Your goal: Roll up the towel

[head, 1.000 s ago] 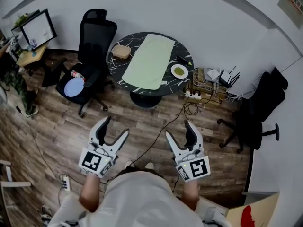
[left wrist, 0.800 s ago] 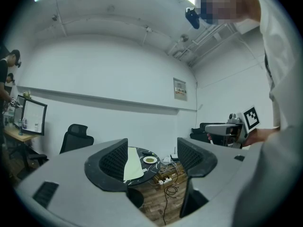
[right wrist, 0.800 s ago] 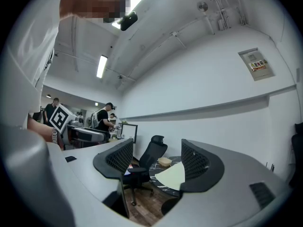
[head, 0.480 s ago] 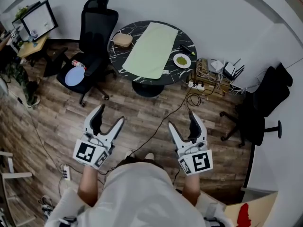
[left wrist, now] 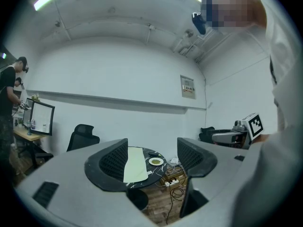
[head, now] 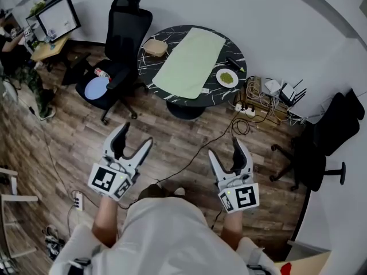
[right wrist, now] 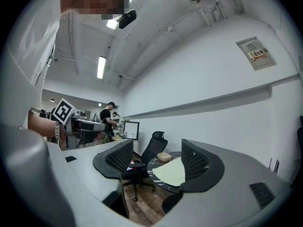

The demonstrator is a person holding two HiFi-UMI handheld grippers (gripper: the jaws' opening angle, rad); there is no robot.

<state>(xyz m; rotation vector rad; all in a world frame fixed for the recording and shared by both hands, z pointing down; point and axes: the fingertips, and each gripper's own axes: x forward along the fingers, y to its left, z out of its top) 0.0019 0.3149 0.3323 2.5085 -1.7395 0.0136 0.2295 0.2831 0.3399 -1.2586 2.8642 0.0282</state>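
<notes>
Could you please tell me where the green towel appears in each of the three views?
Head view: towel at top centre, flat on the table.
Left gripper view: towel between the jaws, low centre.
Right gripper view: towel against the right-hand jaw.
Shared landmark: the round black table.

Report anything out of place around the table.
Nothing spilled. The towel lies flat across the table. Oddities: a blue disc on the office chair seat, and cables tangled on the floor beside the table.
</notes>
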